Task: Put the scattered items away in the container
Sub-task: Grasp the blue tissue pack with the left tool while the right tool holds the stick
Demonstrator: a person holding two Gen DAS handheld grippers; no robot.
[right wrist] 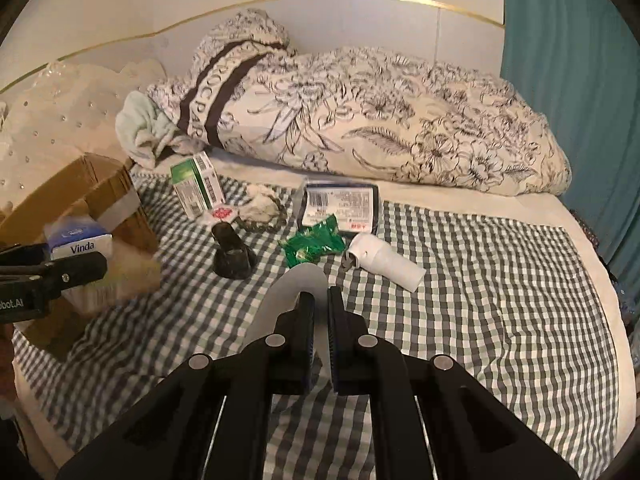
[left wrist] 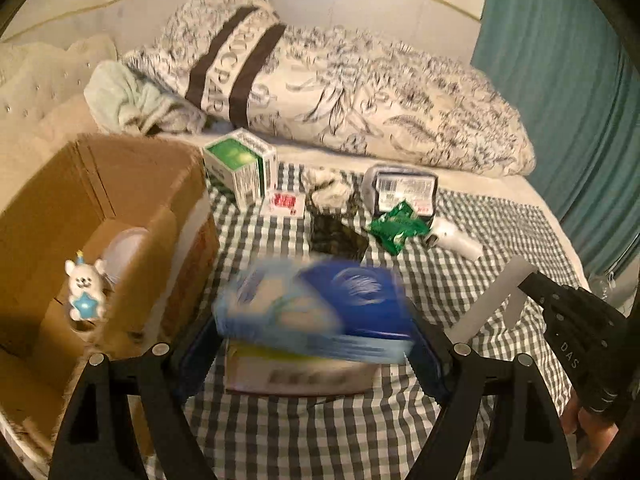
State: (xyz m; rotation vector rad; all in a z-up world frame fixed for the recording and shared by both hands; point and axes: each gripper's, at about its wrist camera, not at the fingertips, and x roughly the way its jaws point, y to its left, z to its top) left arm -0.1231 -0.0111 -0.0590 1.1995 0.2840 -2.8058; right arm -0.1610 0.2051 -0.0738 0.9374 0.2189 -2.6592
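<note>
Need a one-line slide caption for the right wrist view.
Right gripper clamps a white curved piece above the checkered cloth; scattered items ahead.

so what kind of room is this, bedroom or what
Most likely a bedroom: the items lie on a bed covered by a checked sheet, with a rolled floral duvet behind and a padded headboard against the wall. A teal curtain hangs at the right.

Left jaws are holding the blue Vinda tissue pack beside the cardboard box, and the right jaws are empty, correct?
Not quite. The right gripper is not empty: its jaws are shut on a white curved piece, as the right wrist view shows. The rest holds: the left gripper holds the blue Vinda tissue pack beside the cardboard box.
</note>
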